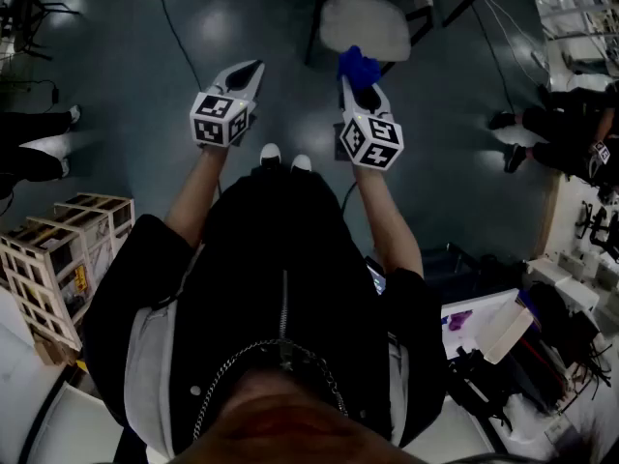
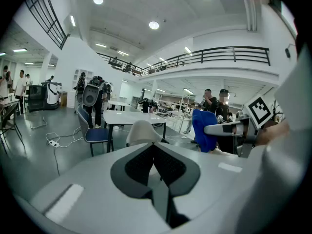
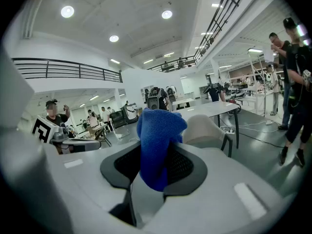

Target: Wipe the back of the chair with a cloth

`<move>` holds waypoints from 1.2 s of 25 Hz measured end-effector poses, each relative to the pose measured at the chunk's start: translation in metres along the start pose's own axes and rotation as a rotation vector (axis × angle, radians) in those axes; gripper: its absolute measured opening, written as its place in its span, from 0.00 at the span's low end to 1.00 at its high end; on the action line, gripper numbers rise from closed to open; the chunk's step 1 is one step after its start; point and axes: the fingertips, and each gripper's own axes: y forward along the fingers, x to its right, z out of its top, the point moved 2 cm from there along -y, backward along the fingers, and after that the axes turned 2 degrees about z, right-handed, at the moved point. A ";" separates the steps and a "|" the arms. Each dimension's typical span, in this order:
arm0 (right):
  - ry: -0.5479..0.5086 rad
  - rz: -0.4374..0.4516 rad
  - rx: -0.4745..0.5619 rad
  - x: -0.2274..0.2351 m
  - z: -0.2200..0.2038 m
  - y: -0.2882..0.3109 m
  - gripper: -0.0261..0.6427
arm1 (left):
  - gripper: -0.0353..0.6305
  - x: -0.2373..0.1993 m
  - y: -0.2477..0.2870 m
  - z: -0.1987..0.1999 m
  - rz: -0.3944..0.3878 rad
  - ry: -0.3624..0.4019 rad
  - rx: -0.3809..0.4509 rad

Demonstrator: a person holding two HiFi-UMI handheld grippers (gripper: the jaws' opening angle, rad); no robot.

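The pale chair (image 1: 366,19) stands on the dark floor just ahead of both grippers; its rounded back (image 2: 142,131) shows beyond the left jaws and again (image 3: 204,129) beyond the right jaws. My right gripper (image 1: 360,85) is shut on a blue cloth (image 1: 358,66), which bulges up between the jaws (image 3: 156,145) and hangs short of the chair. My left gripper (image 1: 249,70) is held level beside it, to the left, shut with nothing in it (image 2: 155,149). The cloth (image 2: 204,129) also shows at the right of the left gripper view.
A white table (image 2: 129,117) and a blue chair (image 2: 92,130) stand behind the pale chair. Cables (image 2: 53,141) trail on the floor. Wooden crates (image 1: 60,249) sit at my left, a cluttered bench (image 1: 513,327) at my right. People stand around, one close on the right (image 3: 292,82).
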 end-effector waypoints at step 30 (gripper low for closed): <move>0.043 -0.015 0.013 0.073 0.029 0.122 0.23 | 0.07 -0.046 0.169 0.040 -0.097 0.062 -0.051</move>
